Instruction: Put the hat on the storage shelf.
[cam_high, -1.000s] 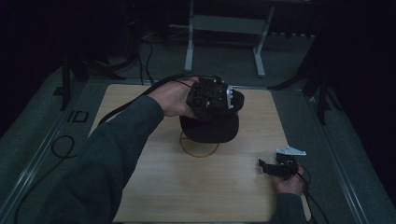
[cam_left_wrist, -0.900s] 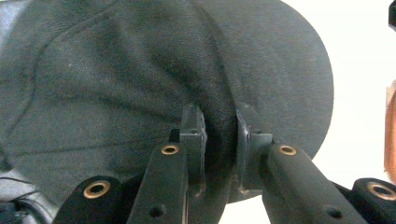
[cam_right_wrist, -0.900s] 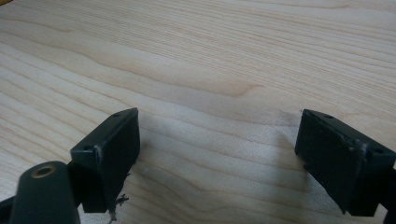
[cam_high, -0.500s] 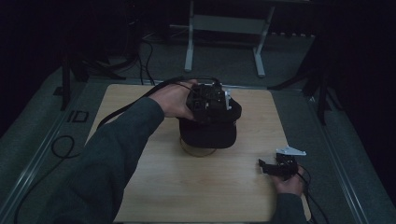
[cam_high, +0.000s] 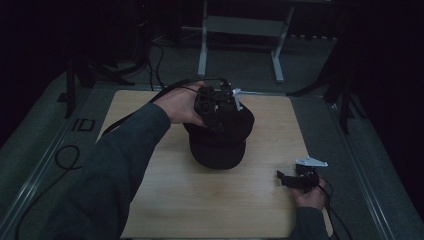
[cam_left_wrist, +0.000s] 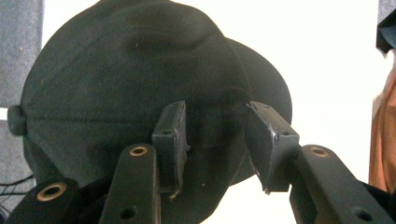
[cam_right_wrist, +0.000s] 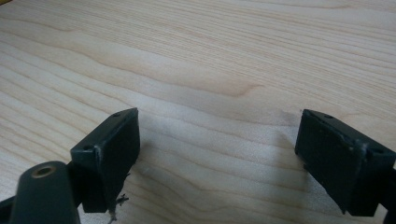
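Note:
A black cap (cam_high: 218, 142) sits in the middle of the wooden table (cam_high: 150, 200), brim toward the near edge. My left gripper (cam_high: 220, 107) is just over the back of its crown. In the left gripper view the cap (cam_left_wrist: 116, 70) lies right behind the jaws, and the left gripper (cam_left_wrist: 215, 135) is open, with only the cap's surface showing in the gap. My right gripper (cam_high: 282, 178) rests low at the table's near right corner. In its own view the right gripper (cam_right_wrist: 217, 140) stands wide open over bare wood (cam_right_wrist: 210, 56).
A metal frame on legs (cam_high: 240, 30) stands on the floor beyond the table's far edge. Cables (cam_high: 65, 155) loop on the grey floor at the left. The left gripper's cable trails over the table's far left part.
The cap has come down with my left gripper onto a ring-shaped thing on the table, which it now covers. The right gripper has stayed still.

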